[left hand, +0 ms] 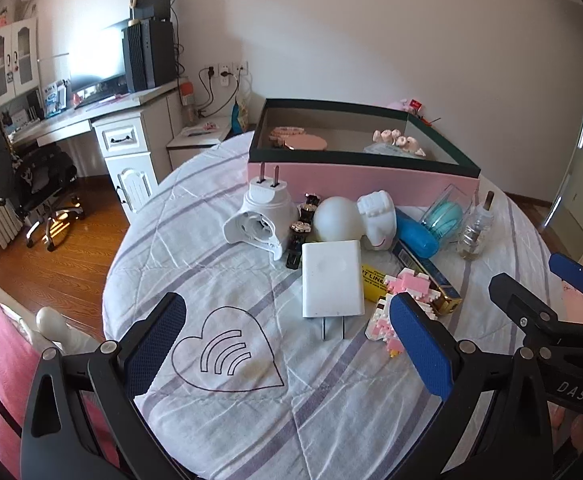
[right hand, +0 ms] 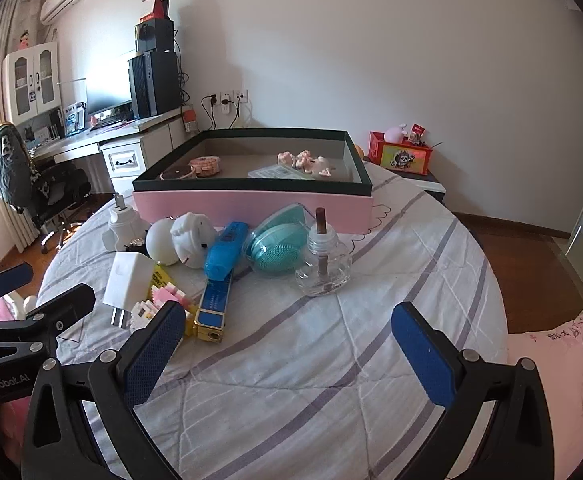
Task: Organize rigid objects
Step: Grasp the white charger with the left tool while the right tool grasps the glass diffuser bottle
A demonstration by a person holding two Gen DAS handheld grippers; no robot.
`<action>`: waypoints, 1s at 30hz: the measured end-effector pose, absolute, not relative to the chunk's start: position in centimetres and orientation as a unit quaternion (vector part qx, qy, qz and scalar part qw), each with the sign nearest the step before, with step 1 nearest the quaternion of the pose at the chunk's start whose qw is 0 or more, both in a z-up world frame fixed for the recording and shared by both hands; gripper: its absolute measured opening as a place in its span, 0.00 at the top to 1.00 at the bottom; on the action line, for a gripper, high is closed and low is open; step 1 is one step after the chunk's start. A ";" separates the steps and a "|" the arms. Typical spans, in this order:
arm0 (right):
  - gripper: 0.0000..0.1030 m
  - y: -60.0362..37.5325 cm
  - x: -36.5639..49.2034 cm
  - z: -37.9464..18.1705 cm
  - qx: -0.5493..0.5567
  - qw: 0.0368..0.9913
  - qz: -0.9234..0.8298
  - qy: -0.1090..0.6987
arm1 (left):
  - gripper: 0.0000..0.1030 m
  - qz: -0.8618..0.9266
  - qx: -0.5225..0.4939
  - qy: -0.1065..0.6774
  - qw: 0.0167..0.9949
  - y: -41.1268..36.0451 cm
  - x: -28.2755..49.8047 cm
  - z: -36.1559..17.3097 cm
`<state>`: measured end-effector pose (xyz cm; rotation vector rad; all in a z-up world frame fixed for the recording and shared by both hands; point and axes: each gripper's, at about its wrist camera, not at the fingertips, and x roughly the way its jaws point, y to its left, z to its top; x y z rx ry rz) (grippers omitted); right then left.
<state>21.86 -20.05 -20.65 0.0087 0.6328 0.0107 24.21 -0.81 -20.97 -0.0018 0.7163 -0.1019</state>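
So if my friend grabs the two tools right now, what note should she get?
Left tool: open, empty, hovering above the bed near the white charger.
Right tool: open, empty, hovering near the clear glass bottle.
Pink box: at the back, already holding a few small things.
Left to do: the pile in front of the box, including the charger, white plug adapter, blue case, teal brush, bottle and pink block toy.
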 end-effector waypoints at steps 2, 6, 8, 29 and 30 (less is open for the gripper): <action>0.00 -20.5 22.5 -21.0 0.005 0.949 0.001 0.316 | 0.00 -0.054 -0.013 0.362 0.931 -0.9 25.2 -21.8; 0.00 -21.4 23.7 -21.7 0.011 0.947 -0.005 0.322 | 0.00 -0.052 -0.026 0.370 0.927 -1.1 26.6 -22.8; 0.00 -21.7 24.4 -22.0 0.013 0.946 -0.008 0.325 | 0.04 -0.051 -0.026 0.372 0.927 -1.2 27.2 -23.0; 0.43 -23.4 32.5 -24.2 0.012 0.908 0.024 0.418 | 0.57 -0.109 -0.015 0.369 0.923 -2.7 29.1 -23.4; 0.51 -23.3 32.4 -24.2 0.013 0.908 0.032 0.417 | 0.58 -0.111 -0.018 0.370 0.922 -2.6 29.2 -23.4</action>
